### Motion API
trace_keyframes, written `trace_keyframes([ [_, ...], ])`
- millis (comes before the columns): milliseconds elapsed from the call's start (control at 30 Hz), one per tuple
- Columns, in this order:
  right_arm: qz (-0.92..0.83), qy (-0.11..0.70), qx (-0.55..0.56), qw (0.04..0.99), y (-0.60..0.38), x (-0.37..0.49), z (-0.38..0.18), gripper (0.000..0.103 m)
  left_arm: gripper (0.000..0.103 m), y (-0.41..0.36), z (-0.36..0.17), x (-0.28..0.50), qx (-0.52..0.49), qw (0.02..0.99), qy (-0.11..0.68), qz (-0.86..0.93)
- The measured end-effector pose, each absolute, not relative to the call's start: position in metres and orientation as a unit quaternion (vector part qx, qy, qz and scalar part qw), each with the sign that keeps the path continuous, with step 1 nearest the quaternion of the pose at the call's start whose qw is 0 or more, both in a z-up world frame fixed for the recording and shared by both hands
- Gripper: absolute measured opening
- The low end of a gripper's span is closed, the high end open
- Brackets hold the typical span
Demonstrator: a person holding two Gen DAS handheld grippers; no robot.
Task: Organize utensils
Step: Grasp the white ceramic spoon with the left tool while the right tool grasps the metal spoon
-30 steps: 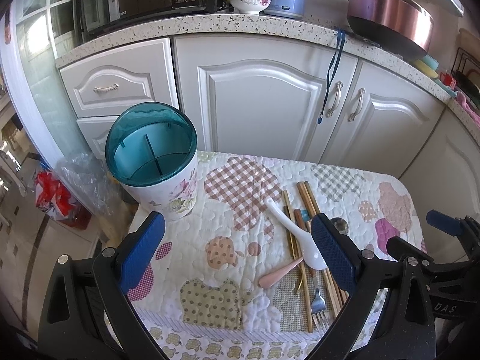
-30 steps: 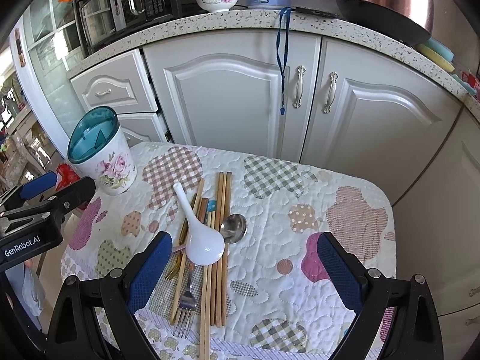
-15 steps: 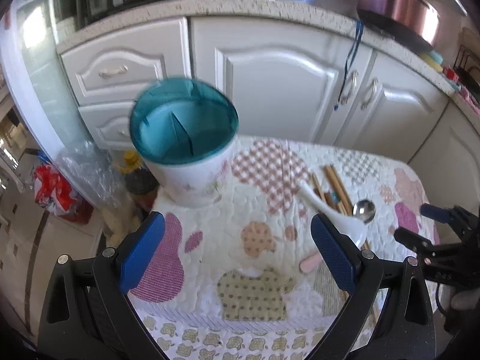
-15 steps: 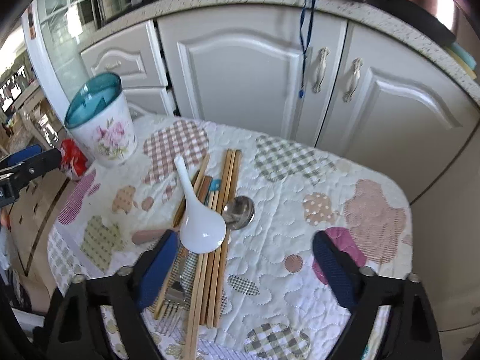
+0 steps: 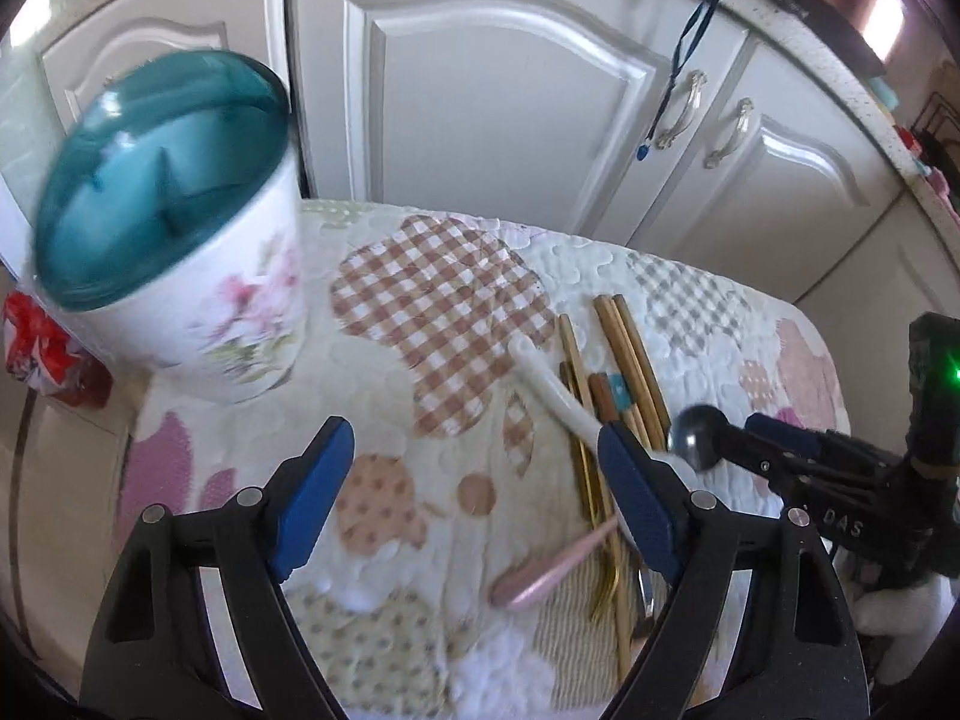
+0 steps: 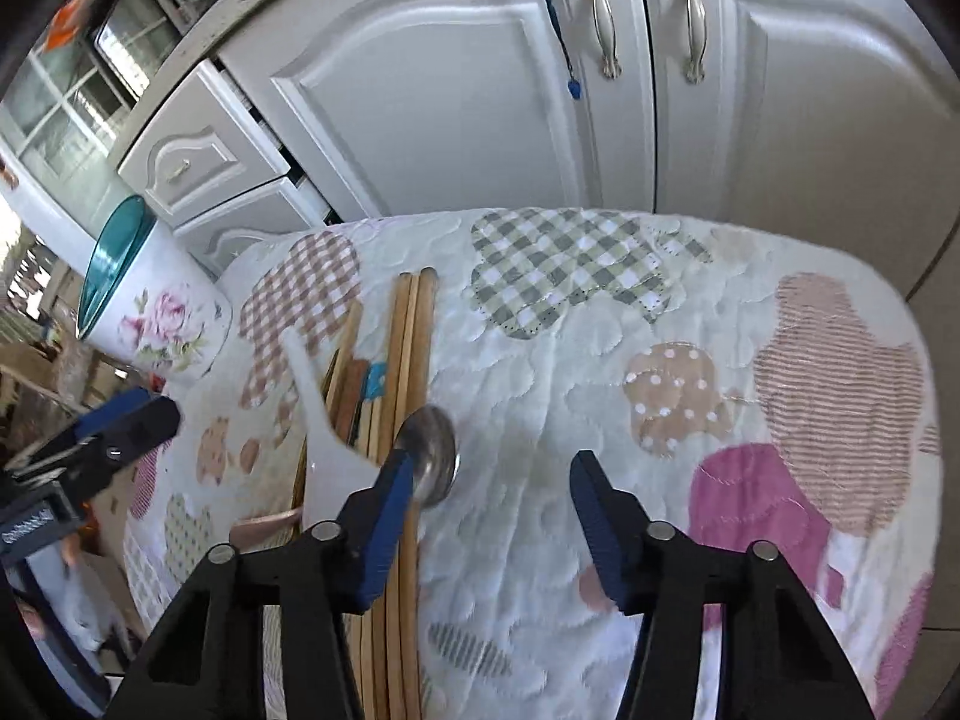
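Both grippers descend on the loose utensil pile

The right gripper (image 6: 489, 501) is closing, nothing clamped; the metal spoon (image 6: 433, 450) lies just beyond its left finger. The left gripper (image 5: 474, 495), narrowing over bare quilt (image 5: 420, 498), seems aimed between the pile and the blurred holder (image 5: 174, 228).

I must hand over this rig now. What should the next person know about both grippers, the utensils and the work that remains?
Left gripper: jaws closing, nothing between them, above the quilted cloth near the holder.
Right gripper: jaws closing, no grip yet; its left finger lies over the metal spoon.
Utensil holder: upright at the table's far left corner; nothing seen inside.
White spoon, chopsticks, pink-handled utensil and fork lie in one pile.
Done: nothing. Left: all utensils into the holder.
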State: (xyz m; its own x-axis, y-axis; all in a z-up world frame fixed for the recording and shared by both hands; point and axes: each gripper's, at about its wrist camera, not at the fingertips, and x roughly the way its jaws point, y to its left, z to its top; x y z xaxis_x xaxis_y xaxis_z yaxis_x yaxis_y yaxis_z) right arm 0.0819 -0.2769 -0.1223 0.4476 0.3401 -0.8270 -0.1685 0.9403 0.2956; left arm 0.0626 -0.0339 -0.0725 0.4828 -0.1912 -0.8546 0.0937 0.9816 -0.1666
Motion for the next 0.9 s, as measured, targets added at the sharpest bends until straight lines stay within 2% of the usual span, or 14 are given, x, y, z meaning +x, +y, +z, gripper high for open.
trace_keyframes([
  [200,0.185,0.507,0.102,0.836,-0.277,0.096,-0.131,0.037,0.084,-0.043,-0.095,0.095,-0.055,0.850,0.518,-0.072],
  [400,0.211,0.508,0.111,0.827,-0.276,0.103,-0.136,0.035,0.082,-0.046,-0.109,0.115,-0.062,0.843,0.530,-0.072],
  [467,0.220,0.509,0.117,0.824,-0.275,0.105,-0.139,0.032,0.063,-0.046,-0.115,0.120,-0.069,0.835,0.540,-0.078],
  [533,0.226,0.508,0.121,0.822,-0.274,0.107,-0.140,0.031,0.059,-0.046,-0.117,0.123,-0.066,0.835,0.540,-0.080],
  [600,0.232,0.508,0.125,0.820,-0.275,0.108,-0.141,0.028,0.049,-0.048,-0.116,0.124,-0.059,0.839,0.534,-0.085],
  [667,0.241,0.510,0.125,0.816,-0.273,0.110,-0.143,0.017,0.023,-0.051,-0.117,0.126,-0.054,0.838,0.535,-0.091],
  [767,0.254,0.509,0.120,0.813,-0.267,0.110,-0.142,0.010,0.015,-0.052,-0.119,0.127,-0.062,0.835,0.538,-0.102],
  [900,0.260,0.504,0.109,0.817,-0.263,0.107,-0.139,0.009,0.009,-0.046,-0.116,0.119,-0.085,0.826,0.545,-0.118],
])
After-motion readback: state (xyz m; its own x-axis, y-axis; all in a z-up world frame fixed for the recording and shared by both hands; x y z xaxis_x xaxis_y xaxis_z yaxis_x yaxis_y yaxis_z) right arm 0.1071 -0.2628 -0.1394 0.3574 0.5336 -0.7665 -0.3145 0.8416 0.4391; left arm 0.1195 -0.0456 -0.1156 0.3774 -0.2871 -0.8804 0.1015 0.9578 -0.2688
